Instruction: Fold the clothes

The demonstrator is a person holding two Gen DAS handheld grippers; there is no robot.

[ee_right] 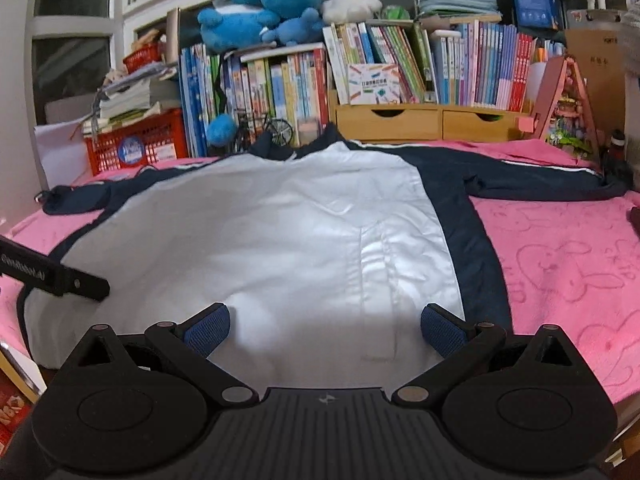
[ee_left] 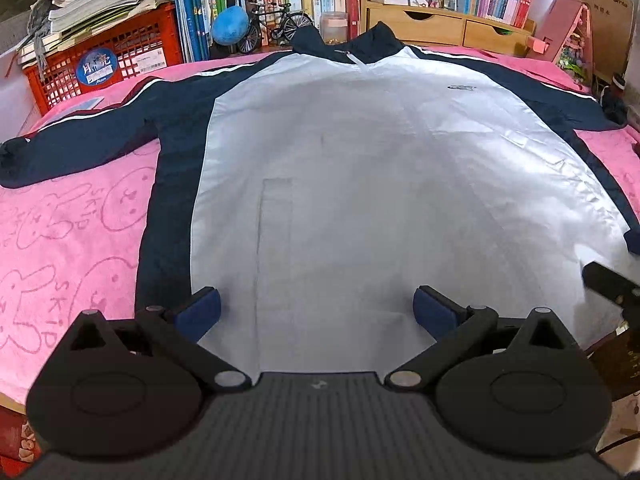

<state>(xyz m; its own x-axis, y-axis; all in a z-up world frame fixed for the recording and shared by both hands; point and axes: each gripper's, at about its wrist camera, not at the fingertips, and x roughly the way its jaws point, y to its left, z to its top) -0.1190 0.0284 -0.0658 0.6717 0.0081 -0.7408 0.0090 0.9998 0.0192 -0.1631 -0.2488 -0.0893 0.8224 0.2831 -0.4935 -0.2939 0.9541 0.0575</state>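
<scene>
My left gripper (ee_left: 316, 310) and right gripper (ee_right: 326, 328) hover wide open above the hem of the white, navy-sleeved jacket (ee_left: 360, 168); pink rabbit-print towel (ee_right: 560, 264) lies bare beside it.

Glossy smooth jacket (ee_left: 360, 168), fuzzy terry towel (ee_left: 72, 232)

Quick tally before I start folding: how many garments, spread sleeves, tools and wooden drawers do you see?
Garments: 1, the jacket, laid flat on the pink blanket.
Spread sleeves: 2, left sleeve and right sleeve.
Tools: 2, left tool and right tool, both open and empty.
Wooden drawers: 2, first drawer and second drawer.
Total: 7
</scene>
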